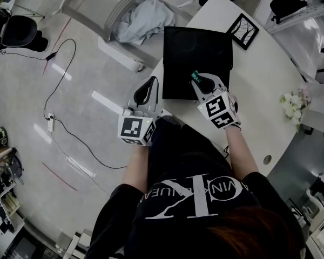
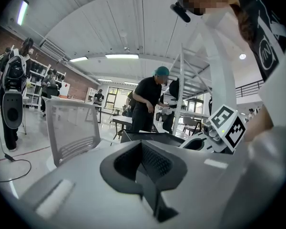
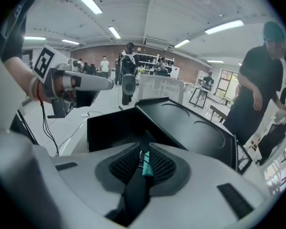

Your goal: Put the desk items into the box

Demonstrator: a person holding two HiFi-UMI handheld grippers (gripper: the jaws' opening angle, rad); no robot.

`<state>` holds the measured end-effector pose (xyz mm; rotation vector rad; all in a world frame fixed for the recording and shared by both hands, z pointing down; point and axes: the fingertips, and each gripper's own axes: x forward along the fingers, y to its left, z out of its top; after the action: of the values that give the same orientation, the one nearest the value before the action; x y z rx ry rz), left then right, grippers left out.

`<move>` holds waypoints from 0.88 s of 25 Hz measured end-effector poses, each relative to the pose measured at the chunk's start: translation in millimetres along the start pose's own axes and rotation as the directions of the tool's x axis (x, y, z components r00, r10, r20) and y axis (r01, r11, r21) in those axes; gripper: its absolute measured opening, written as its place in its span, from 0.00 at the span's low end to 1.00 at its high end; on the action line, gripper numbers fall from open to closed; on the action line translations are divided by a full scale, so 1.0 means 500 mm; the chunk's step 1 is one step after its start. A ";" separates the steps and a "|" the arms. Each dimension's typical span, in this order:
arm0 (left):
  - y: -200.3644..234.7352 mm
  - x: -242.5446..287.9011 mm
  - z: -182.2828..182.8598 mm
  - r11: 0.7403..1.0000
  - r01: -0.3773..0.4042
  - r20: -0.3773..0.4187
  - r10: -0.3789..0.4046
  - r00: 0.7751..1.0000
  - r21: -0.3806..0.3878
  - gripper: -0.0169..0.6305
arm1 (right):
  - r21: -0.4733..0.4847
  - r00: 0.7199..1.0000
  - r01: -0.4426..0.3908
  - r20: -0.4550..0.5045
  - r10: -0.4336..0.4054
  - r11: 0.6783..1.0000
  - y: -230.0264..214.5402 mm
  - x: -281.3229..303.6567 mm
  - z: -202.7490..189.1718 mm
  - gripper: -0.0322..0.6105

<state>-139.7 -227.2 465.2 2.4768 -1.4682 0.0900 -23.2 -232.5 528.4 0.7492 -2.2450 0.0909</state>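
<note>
A black box (image 1: 197, 61) lies on the white desk (image 1: 259, 74), and in the right gripper view the box (image 3: 186, 125) sits just ahead of the jaws. My right gripper (image 1: 196, 78) hovers over the box's near edge, shut on a small teal clip (image 1: 194, 75). That clip (image 3: 145, 165) shows pinched between the ribbed pads (image 3: 162, 166). My left gripper (image 1: 149, 84) hangs left of the box, off the desk's edge, jaws together with nothing in them. In the left gripper view its jaws (image 2: 142, 150) meet, and the right gripper (image 2: 224, 130) shows beyond.
A small framed picture (image 1: 243, 30) lies on the desk behind the box. White flowers (image 1: 292, 106) stand at the desk's right side. A grey chair (image 1: 124, 15) with cloth on it stands left of the desk. A cable (image 1: 59, 90) runs over the floor. People stand in the background.
</note>
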 end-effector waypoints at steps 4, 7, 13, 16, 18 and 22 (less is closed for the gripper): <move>-0.007 -0.010 0.002 1.000 -0.011 0.005 0.011 1.000 0.005 0.04 | 0.060 0.999 -0.029 0.036 0.026 0.998 0.011 -0.008 0.003 0.08; -0.010 -0.018 0.004 1.000 -0.021 0.011 0.021 1.000 0.009 0.04 | 0.101 0.997 -0.040 0.069 0.033 0.994 0.011 -0.017 0.009 0.08; -0.018 -0.029 0.013 0.999 -0.038 0.025 0.038 0.999 0.016 0.04 | 0.153 0.992 -0.016 0.125 -0.003 0.988 -0.007 -0.050 0.021 0.08; -0.027 -0.032 0.021 0.999 -0.043 0.034 0.042 0.999 0.023 0.04 | 0.157 0.988 -0.006 0.154 -0.019 0.988 -0.013 -0.075 0.026 0.08; -0.029 -0.033 0.029 0.999 -0.045 0.042 0.043 0.998 0.031 0.04 | 0.167 0.984 0.003 0.175 -0.033 0.986 -0.020 -0.089 0.029 0.08; -0.035 -0.032 0.047 0.998 -0.049 0.059 0.046 0.997 0.046 0.04 | 0.211 0.972 0.018 0.225 -0.067 0.977 -0.040 -0.123 0.033 0.08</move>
<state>-134.2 -211.4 436.5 2.5017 -1.5664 0.0631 10.3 -223.6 471.4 0.9621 -2.4643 0.2319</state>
